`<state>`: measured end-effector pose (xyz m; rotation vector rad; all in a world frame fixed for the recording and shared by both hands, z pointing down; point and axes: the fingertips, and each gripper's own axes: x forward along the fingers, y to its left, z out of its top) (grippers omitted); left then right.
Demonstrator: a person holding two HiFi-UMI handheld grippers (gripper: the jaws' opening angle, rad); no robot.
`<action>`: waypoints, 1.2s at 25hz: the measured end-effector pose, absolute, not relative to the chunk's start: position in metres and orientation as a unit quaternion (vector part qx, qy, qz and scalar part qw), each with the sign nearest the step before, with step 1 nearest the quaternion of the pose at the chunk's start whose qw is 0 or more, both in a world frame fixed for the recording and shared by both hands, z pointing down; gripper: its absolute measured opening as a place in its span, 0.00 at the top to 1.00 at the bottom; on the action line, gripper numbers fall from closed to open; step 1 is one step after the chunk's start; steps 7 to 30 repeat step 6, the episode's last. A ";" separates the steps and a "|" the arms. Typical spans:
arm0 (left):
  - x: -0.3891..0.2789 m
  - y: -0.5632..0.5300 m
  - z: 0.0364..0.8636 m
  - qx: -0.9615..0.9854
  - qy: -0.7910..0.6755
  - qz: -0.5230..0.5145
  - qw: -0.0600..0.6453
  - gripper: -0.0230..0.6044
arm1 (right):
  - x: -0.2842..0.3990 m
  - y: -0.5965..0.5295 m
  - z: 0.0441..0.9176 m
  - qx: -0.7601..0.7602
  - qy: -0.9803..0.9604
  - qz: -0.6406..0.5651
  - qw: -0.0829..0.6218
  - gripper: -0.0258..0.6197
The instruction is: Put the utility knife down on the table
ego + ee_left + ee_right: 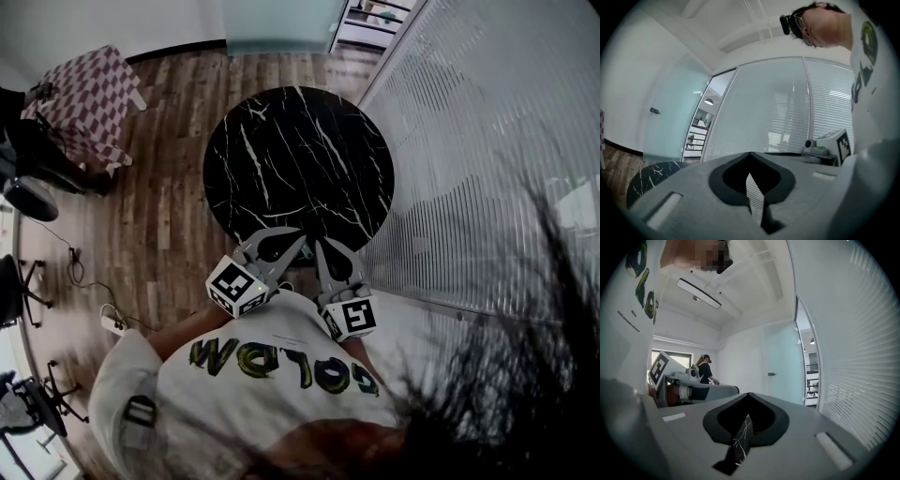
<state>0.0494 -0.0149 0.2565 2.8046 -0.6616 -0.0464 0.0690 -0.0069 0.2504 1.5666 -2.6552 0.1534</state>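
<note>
No utility knife shows in any view. The round black marble table [281, 141] has a bare top. My left gripper [295, 236] and right gripper [322, 244] hang side by side over the table's near edge, close to the person's chest, both pointing roughly level. In the left gripper view the grey jaws of the left gripper [750, 153] meet at the tip with only a thin slit and nothing between them. The right gripper [749, 394] looks the same: jaws together, empty, with marble showing through the slit.
A glass wall with blinds [487, 187] runs along the right of the table. A checked-cloth table [89, 98] stands at the far left, and office chairs [28, 281] and a cable [112, 323] sit on the wooden floor. Another person [705, 369] stands far off.
</note>
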 end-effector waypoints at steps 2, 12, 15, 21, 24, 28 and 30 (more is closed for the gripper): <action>0.049 -0.014 0.255 0.965 -0.228 -0.017 0.131 0.96 | 0.069 -0.006 0.249 0.507 -0.860 0.050 0.028 0.96; 0.047 -0.015 0.252 0.964 -0.233 -0.021 0.127 0.96 | 0.068 -0.006 0.246 0.505 -0.861 0.044 0.029 0.96; 0.047 -0.015 0.252 0.964 -0.233 -0.021 0.127 0.96 | 0.068 -0.006 0.246 0.505 -0.861 0.044 0.029 0.96; 0.047 -0.015 0.252 0.964 -0.233 -0.021 0.127 0.96 | 0.068 -0.006 0.246 0.505 -0.861 0.044 0.029 0.96; 0.047 -0.015 0.252 0.964 -0.233 -0.021 0.127 0.96 | 0.068 -0.006 0.246 0.505 -0.861 0.044 0.029 0.96; 0.047 -0.015 0.252 0.964 -0.233 -0.021 0.127 0.96 | 0.068 -0.006 0.246 0.505 -0.861 0.044 0.029 0.96; 0.047 -0.015 0.252 0.964 -0.233 -0.021 0.127 0.96 | 0.068 -0.006 0.246 0.505 -0.861 0.044 0.029 0.96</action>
